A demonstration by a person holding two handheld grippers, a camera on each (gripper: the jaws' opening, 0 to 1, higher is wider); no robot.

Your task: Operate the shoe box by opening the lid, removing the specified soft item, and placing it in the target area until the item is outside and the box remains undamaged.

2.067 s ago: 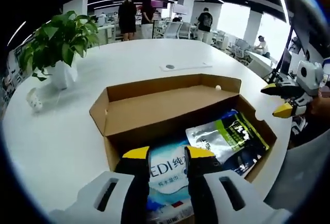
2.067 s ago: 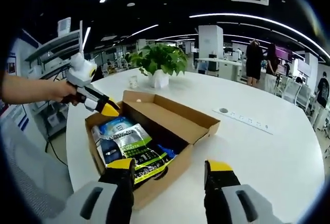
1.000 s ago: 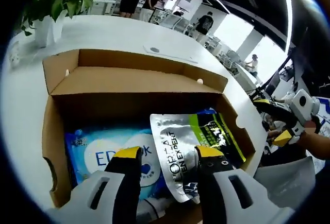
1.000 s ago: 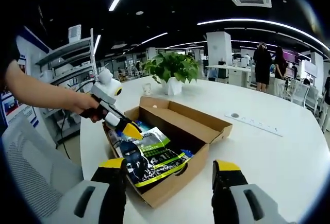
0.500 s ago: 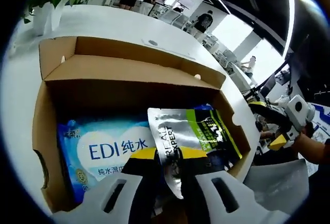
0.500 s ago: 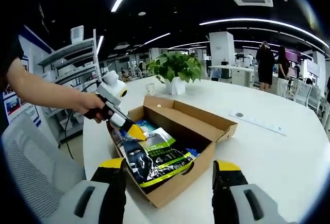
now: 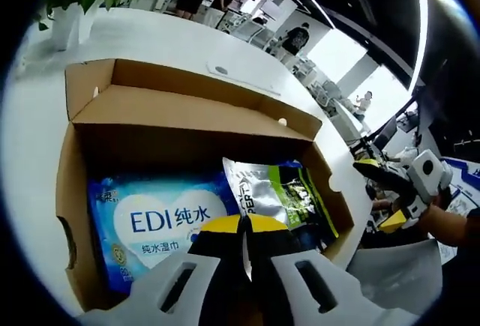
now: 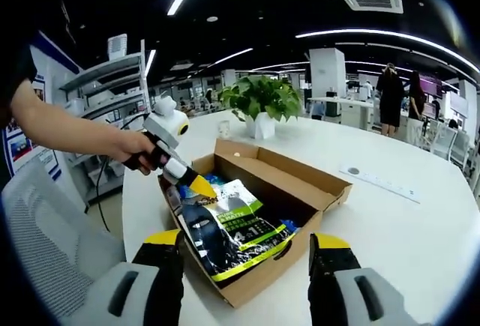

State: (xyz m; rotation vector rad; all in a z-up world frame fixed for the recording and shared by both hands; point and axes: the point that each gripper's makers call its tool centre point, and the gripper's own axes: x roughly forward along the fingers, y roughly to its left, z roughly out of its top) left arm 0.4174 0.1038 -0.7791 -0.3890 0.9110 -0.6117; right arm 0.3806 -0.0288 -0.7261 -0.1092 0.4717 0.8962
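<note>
In the left gripper view, the left gripper has its yellow-tipped jaws pressed together on the near edge of a silver-and-green pouch. The pouch lies inside an open cardboard shoe box, just ahead of the jaws and slightly to their right. To the left of the jaws, touching the pouch, a blue-and-white wet-wipes pack lies flat in the same box. The box lid is folded back on the far side. The box sits on a white tabletop. Far to the right of the jaws, the right gripper hovers beside the box.

In the right gripper view, the right gripper holds its jaws spread wide, pinching nothing. Between and beyond them stands the shoe box, with the pouch tilted up at its near left corner. The left gripper, held by a hand, pinches the pouch's upper edge. A potted plant stands beyond the box.
</note>
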